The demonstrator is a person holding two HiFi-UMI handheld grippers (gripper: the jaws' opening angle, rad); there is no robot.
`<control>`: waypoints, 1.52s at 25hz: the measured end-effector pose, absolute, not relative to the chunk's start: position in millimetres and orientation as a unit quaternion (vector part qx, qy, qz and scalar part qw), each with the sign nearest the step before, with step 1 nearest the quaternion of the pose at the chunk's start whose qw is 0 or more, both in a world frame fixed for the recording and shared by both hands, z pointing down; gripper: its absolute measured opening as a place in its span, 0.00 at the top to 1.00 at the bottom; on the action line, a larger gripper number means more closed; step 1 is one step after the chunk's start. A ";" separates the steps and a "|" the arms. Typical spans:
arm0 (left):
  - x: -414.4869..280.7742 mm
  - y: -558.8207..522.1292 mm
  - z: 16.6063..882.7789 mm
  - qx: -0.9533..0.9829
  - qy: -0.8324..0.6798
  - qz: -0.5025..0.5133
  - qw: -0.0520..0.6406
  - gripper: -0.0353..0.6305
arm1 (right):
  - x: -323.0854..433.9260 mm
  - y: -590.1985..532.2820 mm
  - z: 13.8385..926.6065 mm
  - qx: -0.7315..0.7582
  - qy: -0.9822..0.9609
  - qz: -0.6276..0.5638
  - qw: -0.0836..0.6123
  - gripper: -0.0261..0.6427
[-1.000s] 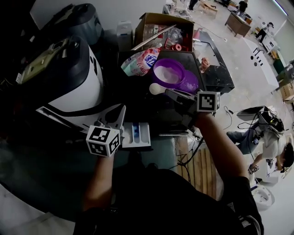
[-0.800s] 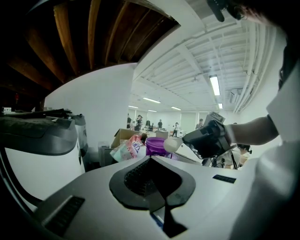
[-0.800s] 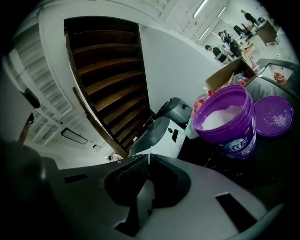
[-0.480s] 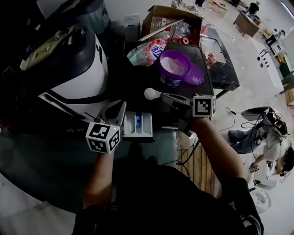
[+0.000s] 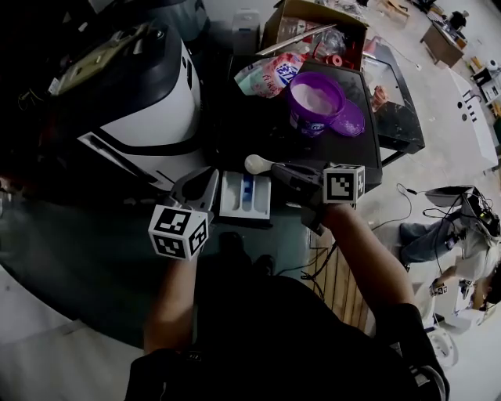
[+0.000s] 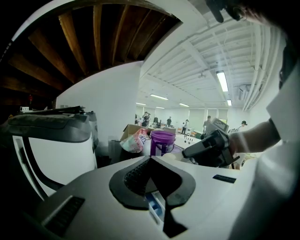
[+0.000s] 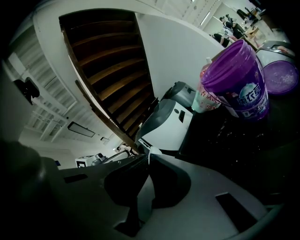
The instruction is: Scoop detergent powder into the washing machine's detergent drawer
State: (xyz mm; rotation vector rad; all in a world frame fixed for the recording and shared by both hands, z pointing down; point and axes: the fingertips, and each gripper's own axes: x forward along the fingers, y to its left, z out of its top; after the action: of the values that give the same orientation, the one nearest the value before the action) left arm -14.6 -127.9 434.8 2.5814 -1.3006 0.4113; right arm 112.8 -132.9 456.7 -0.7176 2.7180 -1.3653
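Here, the scoop (image 5: pixel 257 164) sits clenched by its handle in the right gripper (image 5: pixel 278 168). Its white bowl points left and hovers just beyond the far right corner of the detergent drawer (image 5: pixel 232 197), about level with the near edge of the dark counter (image 5: pixel 250 129). Whether the bowl holds powder cannot be made out. The right gripper view shows the pale handle running between the two closed jaws. The drawer is pulled out toward the person, open at the top, with a blue insert in its middle. The left gripper (image 5: pixel 208 175) rests just beside the drawer's left edge. Its own view shows the jaw tips pressed together with nothing between them, and the blue of the drawer shows below through the gap behind the tips. The white washing machine (image 5: pixel 149 110) stands to the left of the counter. Toward the far right part of the counter stands an open purple tub (image 5: pixel 315 102) of pale powder, with its purple lid (image 5: pixel 350 121) lying flat against its right side. A pink and white bag (image 5: pixel 274 74) lies at the counter's far edge, left of the tub. Beyond it is an open cardboard box (image 5: pixel 313 19) of oddments.
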 end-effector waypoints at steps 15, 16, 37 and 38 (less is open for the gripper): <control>-37.8 -124.3 452.4 0.891 -0.410 0.146 0.129 0.94 | 61.0 -114.3 514.5 -0.253 0.853 -0.455 -0.019 0.93; -39.8 -123.8 453.5 0.892 -0.406 0.148 0.130 0.94 | 58.8 -113.5 517.2 -0.258 0.851 -0.458 -0.016 0.93; -80.2 -124.7 467.4 0.899 -0.388 0.138 0.148 0.94 | 27.1 -102.2 562.3 -0.335 0.860 -0.356 -0.145 0.93; -81.2 -124.5 467.6 0.899 -0.389 0.137 0.149 0.94 | 26.9 -102.3 563.3 -0.335 0.862 -0.350 -0.152 0.93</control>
State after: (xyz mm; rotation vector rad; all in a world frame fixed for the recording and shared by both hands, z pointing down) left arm -81.2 -124.5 467.6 2.5836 -1.1198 0.3951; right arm 26.9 -102.3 563.3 -1.1682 3.0047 -1.2204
